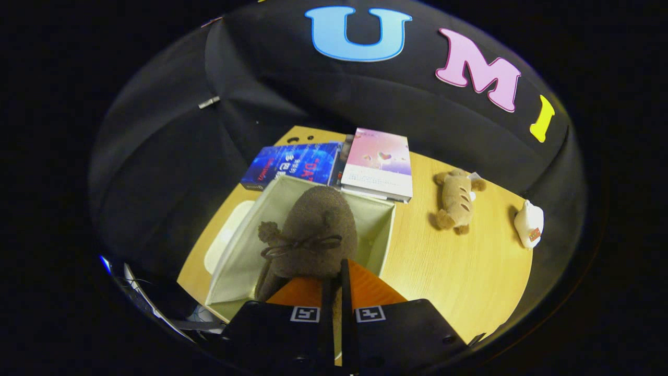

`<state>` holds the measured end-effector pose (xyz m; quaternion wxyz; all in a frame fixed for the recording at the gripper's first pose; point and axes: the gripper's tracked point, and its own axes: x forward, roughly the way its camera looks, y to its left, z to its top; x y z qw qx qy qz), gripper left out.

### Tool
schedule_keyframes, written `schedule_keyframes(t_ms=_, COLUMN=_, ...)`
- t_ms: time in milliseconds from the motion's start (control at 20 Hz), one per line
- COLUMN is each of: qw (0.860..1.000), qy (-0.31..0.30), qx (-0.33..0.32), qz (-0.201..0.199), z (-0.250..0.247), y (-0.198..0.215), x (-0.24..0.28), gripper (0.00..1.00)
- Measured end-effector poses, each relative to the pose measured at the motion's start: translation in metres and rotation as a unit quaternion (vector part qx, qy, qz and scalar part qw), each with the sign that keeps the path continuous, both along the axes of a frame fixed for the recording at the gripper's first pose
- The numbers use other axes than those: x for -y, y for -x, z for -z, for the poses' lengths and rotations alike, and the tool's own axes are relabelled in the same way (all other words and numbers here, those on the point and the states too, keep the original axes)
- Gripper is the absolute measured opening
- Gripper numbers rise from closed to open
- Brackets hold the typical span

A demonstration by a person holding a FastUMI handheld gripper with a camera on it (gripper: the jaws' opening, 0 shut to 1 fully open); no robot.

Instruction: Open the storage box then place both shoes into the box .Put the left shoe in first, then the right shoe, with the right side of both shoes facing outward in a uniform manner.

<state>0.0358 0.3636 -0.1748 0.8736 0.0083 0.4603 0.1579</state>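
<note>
Brown and fuzzy, the shoe is hanging over the open storage box, its heel edge pinched by the claw, whose orange fingers are pressing nearly together on it. Beyond the box, on the wooden desk, a blue book and a pink book are lying side by side, with a plush toy to their right.

The tongs point steeply downward, their orange fingers nearly closed, clamping a brown shoe.
</note>
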Motion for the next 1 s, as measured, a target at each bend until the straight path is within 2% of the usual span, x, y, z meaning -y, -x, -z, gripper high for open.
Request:
schedule_keyframes(t_ms=150, qw=0.999, qy=0.026, qx=-0.047, qz=0.011, z=0.033, y=0.004, x=-0.008, gripper=0.10)
schedule_keyframes(t_ms=300, qw=0.997, qy=0.064, qx=-0.045, qz=0.011, z=0.046, y=-0.006, x=-0.004, gripper=0.06)
schedule_keyframes(t_ms=550, qw=0.997, qy=0.055, qx=-0.058, qz=-0.003, z=0.053, y=-0.001, x=-0.008, gripper=0.06)
schedule_keyframes(t_ms=650, qw=0.998, qy=0.031, qx=-0.049, qz=-0.011, z=0.046, y=0.002, x=-0.012, gripper=0.17)
schedule_keyframes(t_ms=700, qw=0.999, qy=0.019, qx=-0.039, qz=-0.016, z=0.040, y=0.003, x=-0.013, gripper=0.27)
schedule_keyframes(t_ms=750, qw=0.999, qy=0.007, qx=-0.027, qz=-0.021, z=0.033, y=0.005, x=-0.015, gripper=0.30)
schedule_keyframes(t_ms=1000, qw=0.997, qy=-0.049, qx=0.041, qz=-0.043, z=-0.010, y=0.025, x=0.002, gripper=0.56)
